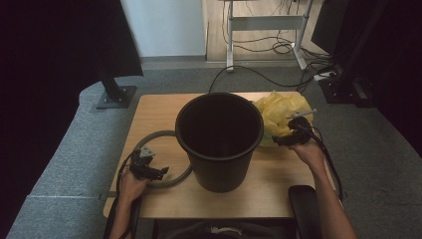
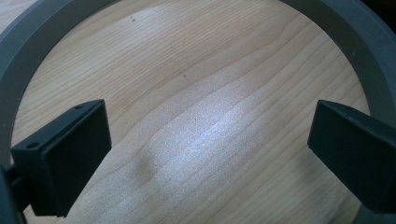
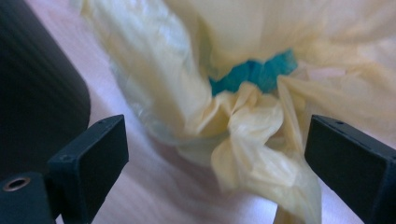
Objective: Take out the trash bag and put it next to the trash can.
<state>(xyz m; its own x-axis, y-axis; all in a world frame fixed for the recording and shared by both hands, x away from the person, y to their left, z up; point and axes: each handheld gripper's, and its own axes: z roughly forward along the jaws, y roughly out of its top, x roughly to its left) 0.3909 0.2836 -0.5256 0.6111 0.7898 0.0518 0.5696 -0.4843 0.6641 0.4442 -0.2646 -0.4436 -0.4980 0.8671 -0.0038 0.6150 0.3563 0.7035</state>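
One black bin, one yellow bag, one grey ring; both tongs apart.

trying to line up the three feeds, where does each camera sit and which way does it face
High view: above the person's side, looking forward and down on the table, black bin and yellow bag; both forearms enter from below.
Left gripper view: rides the left gripper, looking down at wood inside the grey ring; its open jaws show.
Right gripper view: rides the right gripper, facing the bag beside the bin; open jaws show.
Shared: the high and right gripper views both show bag and bin.
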